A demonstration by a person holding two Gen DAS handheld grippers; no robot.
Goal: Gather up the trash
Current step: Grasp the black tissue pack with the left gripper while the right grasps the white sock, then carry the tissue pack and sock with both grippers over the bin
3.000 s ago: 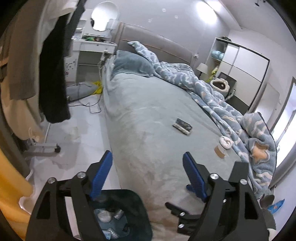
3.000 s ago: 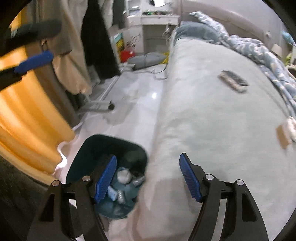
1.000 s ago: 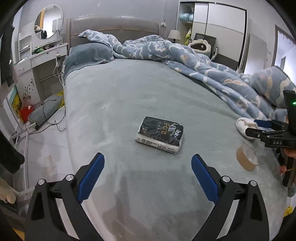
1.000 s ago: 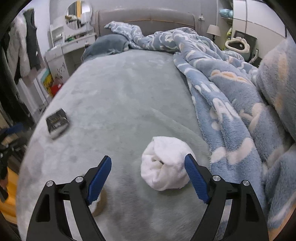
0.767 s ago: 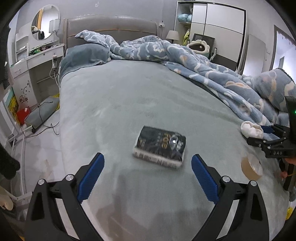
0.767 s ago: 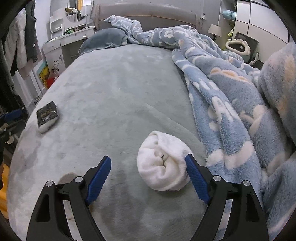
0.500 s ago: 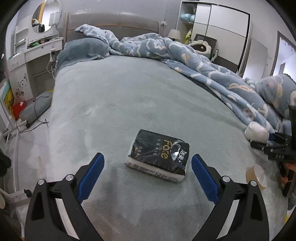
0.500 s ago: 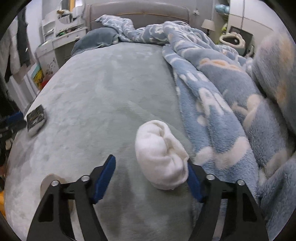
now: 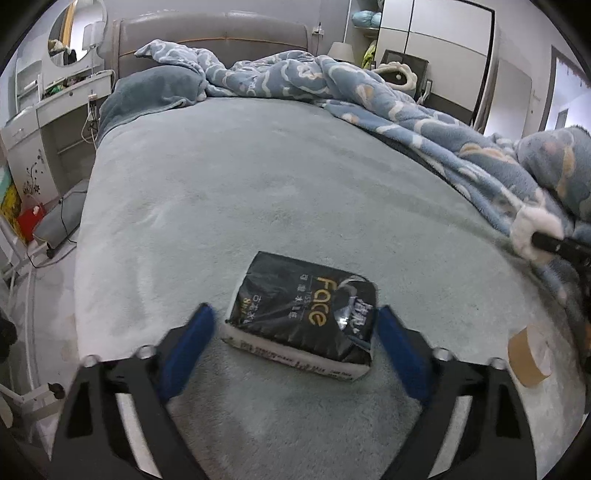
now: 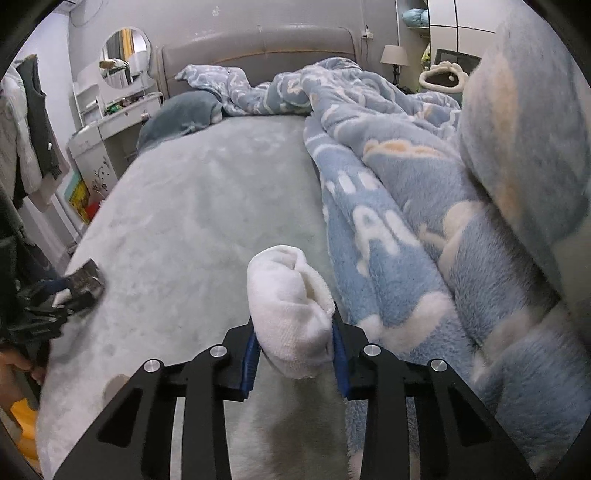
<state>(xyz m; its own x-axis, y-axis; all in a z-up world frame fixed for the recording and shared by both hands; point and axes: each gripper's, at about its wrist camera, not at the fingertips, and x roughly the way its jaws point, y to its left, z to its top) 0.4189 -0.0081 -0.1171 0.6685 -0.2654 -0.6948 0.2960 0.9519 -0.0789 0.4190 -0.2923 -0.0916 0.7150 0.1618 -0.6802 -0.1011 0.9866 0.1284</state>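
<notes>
Right tongs [image 10: 293,356], jaws just closing, pinch the white rolled fluffy cloth bundle [image 10: 290,306] on the grey-green bed [image 10: 192,206]. Left tongs [image 9: 291,332], spread but just narrowing, straddle the black plastic tissue pack [image 9: 303,310].

Bedspread [image 9: 258,177] open toward headboard; bunched blanket [image 10: 424,206] blocks right side.

Bedroom: bed [image 9: 258,177], rumpled blanket [image 10: 388,192]

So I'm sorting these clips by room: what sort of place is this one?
A bedroom, quite clearly. A large bed with a padded headboard fills the view, a rumpled blue fleece blanket lies along one side, and a white dressing table with a round mirror stands beside it.
</notes>
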